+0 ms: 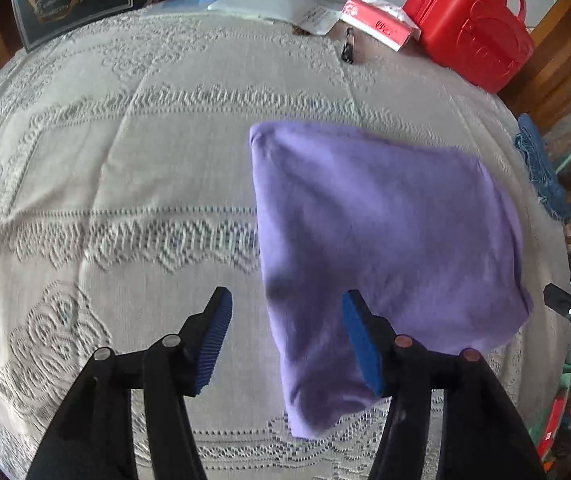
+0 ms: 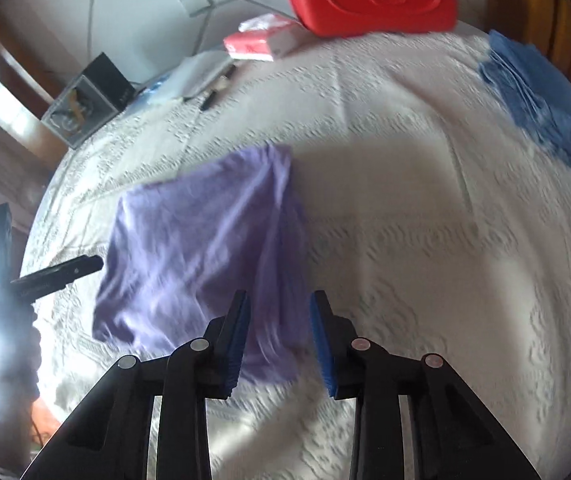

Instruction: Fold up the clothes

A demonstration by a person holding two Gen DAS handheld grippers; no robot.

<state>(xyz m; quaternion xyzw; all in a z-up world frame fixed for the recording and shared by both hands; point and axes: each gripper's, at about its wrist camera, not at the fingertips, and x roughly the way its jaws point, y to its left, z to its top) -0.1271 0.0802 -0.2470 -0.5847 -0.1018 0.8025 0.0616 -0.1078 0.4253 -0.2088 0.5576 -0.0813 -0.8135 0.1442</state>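
A folded lilac cloth (image 1: 385, 232) lies flat on the cream lace cover (image 1: 125, 160). My left gripper (image 1: 285, 296) hangs open over the cloth's near left edge. That edge runs under the gap and neither blue pad presses on it. In the right wrist view the same cloth (image 2: 189, 240) is blurred. Its right edge lies below my right gripper (image 2: 279, 296), whose pads stand narrowly apart with cloth and cover showing between them. A black finger (image 2: 61, 272) of the left gripper shows at the cloth's left side.
At the far edge stand a red carry case (image 1: 473, 24), a pink tissue pack (image 1: 381, 24), white papers (image 1: 269, 4), a small dark clip (image 1: 347, 46) and a black box (image 1: 77, 0). A folded blue cloth (image 2: 541, 100) lies at the right edge. Wooden furniture (image 1: 557, 60) rises beyond it.
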